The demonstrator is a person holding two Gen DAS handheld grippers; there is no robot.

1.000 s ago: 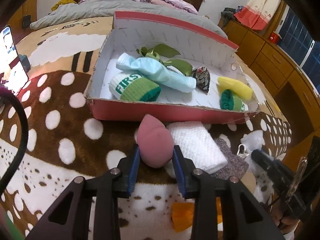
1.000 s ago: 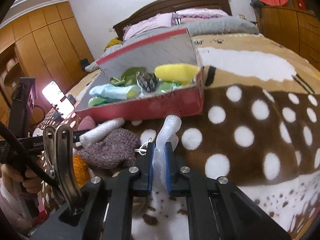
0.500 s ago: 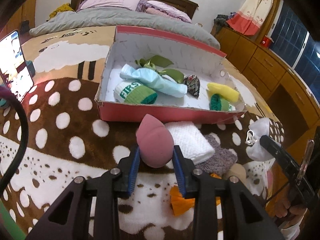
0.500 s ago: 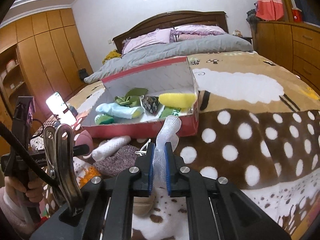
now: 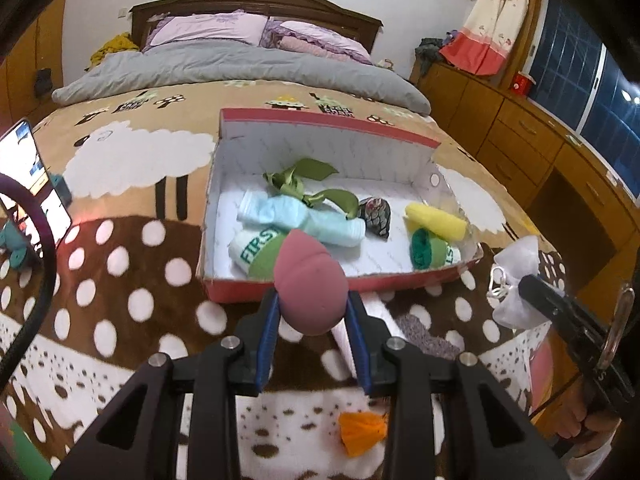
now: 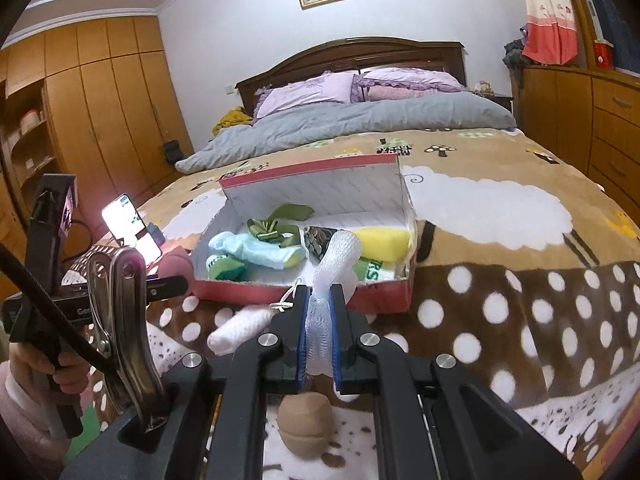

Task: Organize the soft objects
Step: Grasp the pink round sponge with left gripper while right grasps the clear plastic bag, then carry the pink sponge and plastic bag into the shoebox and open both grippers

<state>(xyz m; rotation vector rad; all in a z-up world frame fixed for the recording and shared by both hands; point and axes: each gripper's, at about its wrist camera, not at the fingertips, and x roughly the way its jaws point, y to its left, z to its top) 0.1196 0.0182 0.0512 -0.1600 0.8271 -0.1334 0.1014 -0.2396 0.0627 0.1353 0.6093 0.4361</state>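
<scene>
My left gripper (image 5: 313, 316) is shut on a pink egg-shaped sponge (image 5: 310, 282) and holds it above the blanket, just in front of the red cardboard box (image 5: 320, 282). My right gripper (image 6: 319, 322) is shut on a white mesh puff (image 6: 334, 268) and holds it in front of the box (image 6: 304, 290). The puff also shows at the right of the left wrist view (image 5: 516, 280). The box holds a blue sock (image 5: 304, 220), a green ribbon (image 5: 308, 188), green-and-white socks (image 5: 256, 254), a yellow sponge (image 5: 436, 220) and a dark patterned item (image 5: 376, 216).
On the spotted blanket in front of the box lie a rolled white towel (image 6: 240, 326), a purple knit cloth (image 5: 420, 334), an orange piece (image 5: 362, 432) and a tan egg-shaped sponge (image 6: 306, 426). A lit phone (image 5: 32, 184) stands left. Wooden drawers (image 5: 540, 144) line the right.
Both grippers have risen off the blanket with their objects: the left with the pink sponge, the right with the white puff. The box now looks farther and lower in both views.
</scene>
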